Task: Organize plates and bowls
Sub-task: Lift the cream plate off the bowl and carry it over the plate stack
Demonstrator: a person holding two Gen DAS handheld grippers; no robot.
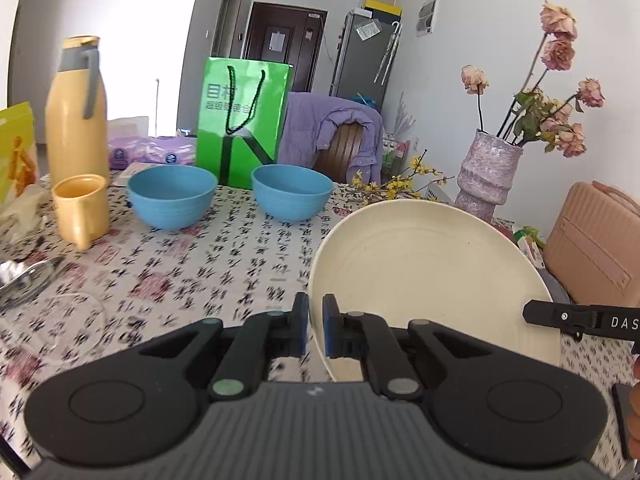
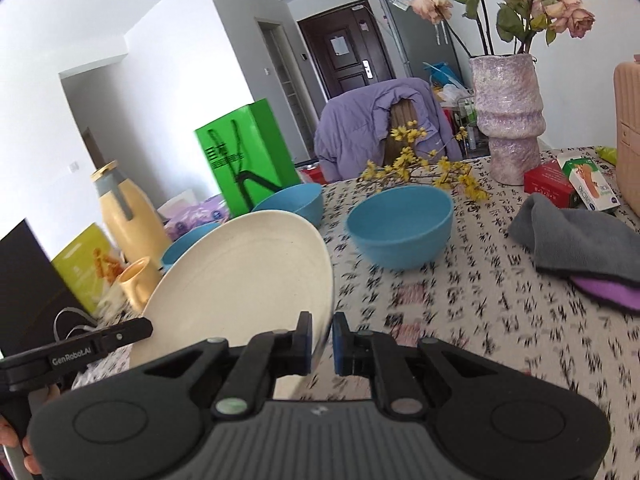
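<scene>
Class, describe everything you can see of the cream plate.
The cream plate is round, shallow and matte, faintly speckled, apparently plastic or bamboo fibre. It is tilted, lifted off the patterned tablecloth. The left hand-held gripper pinches one rim, the right hand-held gripper the opposite. It is empty.

This is a home. A table [image 1: 208, 264] with a printed cloth holds a vase [image 1: 486, 172] of dried flowers. Behind the table stand a chair [image 2: 400, 116] with a purple jacket [image 2: 360, 128], a fridge [image 1: 362, 60] and a dark door [image 1: 280, 36].
</scene>
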